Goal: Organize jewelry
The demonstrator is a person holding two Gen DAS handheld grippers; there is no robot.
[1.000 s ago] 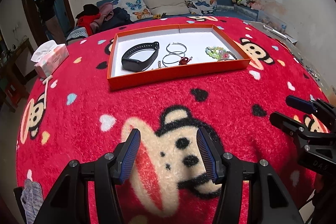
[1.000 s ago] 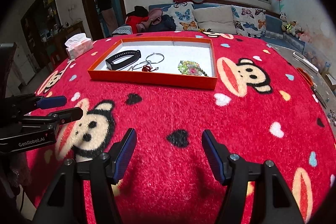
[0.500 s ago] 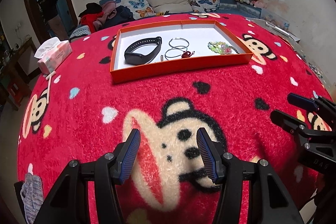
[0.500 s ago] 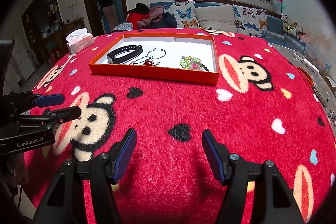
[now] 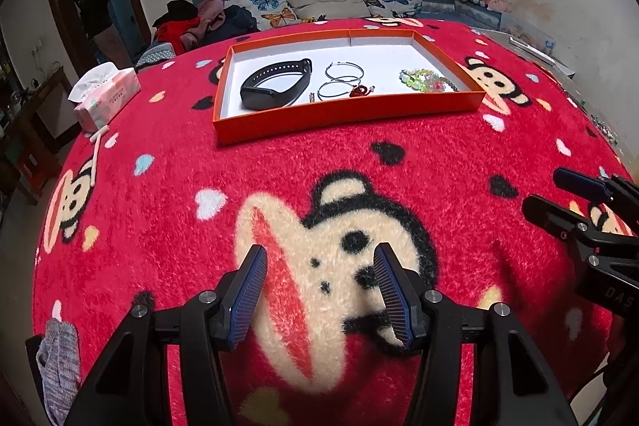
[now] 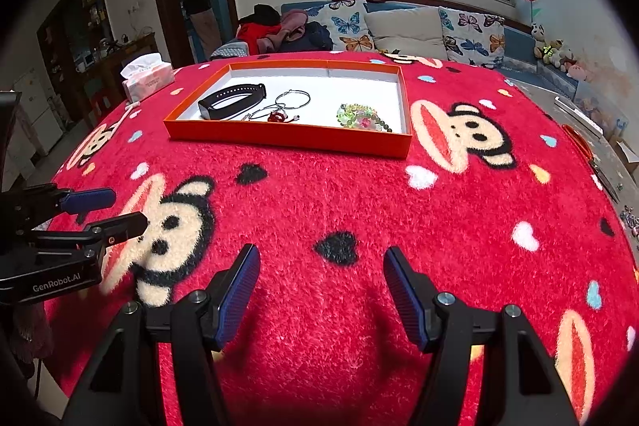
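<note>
Left gripper (image 5: 319,290) and right gripper (image 6: 319,294), side by side over the red blanket (image 5: 399,162), jaws of both parted and empty, nothing between the pads. Well ahead of both sets of fingers, the orange tray (image 5: 347,114), holding all the jewelry on its white floor: black band (image 5: 275,84) toward the left, two wire hoops (image 5: 341,80) overlapping at the centre, a small red charm (image 5: 359,91) touching the nearer hoop, a beaded bracelet (image 5: 425,82) toward the right. Just left of the nearer hoop, a tiny metallic piece (image 5: 312,98), possibly a clasp or earring, too small to identify. Risks from here, as judgements: thin hoops lying flat on a smooth floor, likely to slip from broad ribbed pads or skate toward the wall if pinched from above; hoops and charm probably linked or tangled, so a lift of one likely to drag the others; beads loose and coiled, liable to trail and snag on the tray rim; light tray on deep pile, apt to shift or tip under a downward press near its wall; anything dropped outside the tray easily lost in the fuzzy, busy pattern. Tissue box (image 5: 106,94) far left of the fingers, clear of the work.
</note>
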